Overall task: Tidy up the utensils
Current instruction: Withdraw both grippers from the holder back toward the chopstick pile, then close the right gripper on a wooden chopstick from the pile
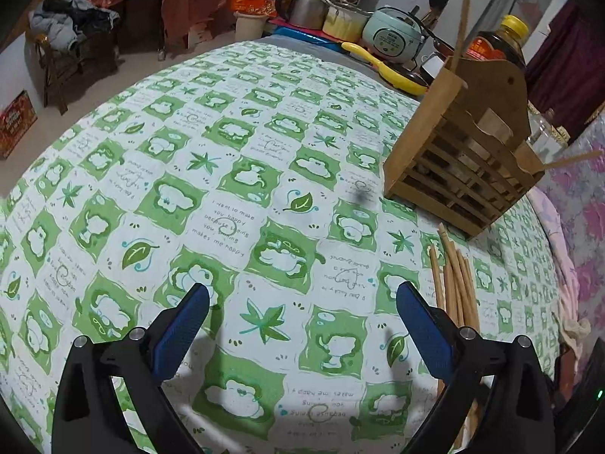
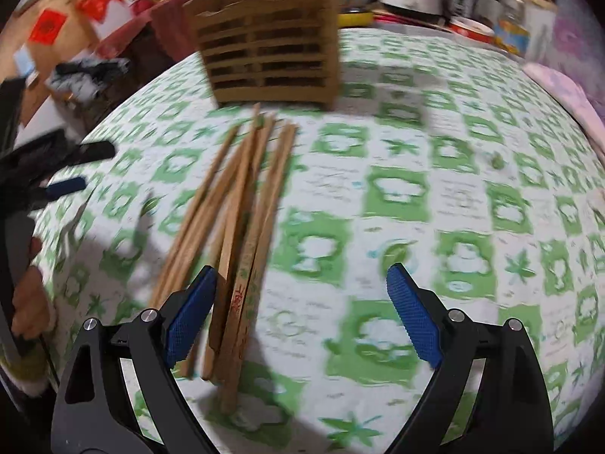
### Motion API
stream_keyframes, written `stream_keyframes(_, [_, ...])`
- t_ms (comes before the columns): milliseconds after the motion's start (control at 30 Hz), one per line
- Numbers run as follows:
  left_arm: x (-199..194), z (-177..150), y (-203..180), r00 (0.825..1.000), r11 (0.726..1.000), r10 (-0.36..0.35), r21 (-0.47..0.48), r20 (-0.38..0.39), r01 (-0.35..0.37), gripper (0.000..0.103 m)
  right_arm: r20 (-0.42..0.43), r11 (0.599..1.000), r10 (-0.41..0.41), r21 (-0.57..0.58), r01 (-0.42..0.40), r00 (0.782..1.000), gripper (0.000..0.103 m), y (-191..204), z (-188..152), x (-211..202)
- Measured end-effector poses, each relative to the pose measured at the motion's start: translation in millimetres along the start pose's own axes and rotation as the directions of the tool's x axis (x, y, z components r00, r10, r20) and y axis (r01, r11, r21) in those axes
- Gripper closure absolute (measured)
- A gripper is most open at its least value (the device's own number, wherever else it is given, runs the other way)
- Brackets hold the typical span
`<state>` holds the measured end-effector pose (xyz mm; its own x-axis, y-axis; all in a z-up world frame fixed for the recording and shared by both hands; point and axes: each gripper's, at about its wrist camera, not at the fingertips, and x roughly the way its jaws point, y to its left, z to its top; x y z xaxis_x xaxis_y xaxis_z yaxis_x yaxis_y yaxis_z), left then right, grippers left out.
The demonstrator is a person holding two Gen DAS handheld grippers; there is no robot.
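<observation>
Both tongs wide above the worktop (image 1: 264, 121).
Left tongs (image 1: 302, 295) and right tongs (image 2: 300, 280) hold nothing; chopsticks (image 2: 242, 204) lie at 6 o'clock of the wooden holder (image 2: 268, 49).

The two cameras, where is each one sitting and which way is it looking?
Left wrist camera: sits on the left gripper, looking forward across the green tablecloth; the wooden holder stands ahead to its right; only its own open fingers show.
Right wrist camera: sits on the right gripper, looking along the chopsticks toward the holder; its open fingers, the left gripper and a hand show.
Both views share the holder, the chopsticks and the tablecloth.
</observation>
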<state>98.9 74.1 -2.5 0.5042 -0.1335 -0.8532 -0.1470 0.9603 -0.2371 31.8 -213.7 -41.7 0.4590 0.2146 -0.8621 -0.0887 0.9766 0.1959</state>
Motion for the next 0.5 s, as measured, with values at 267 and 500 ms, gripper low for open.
stream_keyframes(267, [-3, -6, -19, 0.998, 0.994, 0.052, 0.098, 0.033, -0.055, 0.006, 0.064, 0.997, 0.075, -0.021, -0.074, 0.995, 0.015, 2, -3, -12])
stream_keyframes(500, [1, -5, -17, 0.998, 0.994, 0.05, 0.091, 0.025, -0.052, 0.006, 0.026, 0.998, 0.054, -0.043, -0.053, 0.998, 0.055, 7, -4, -5])
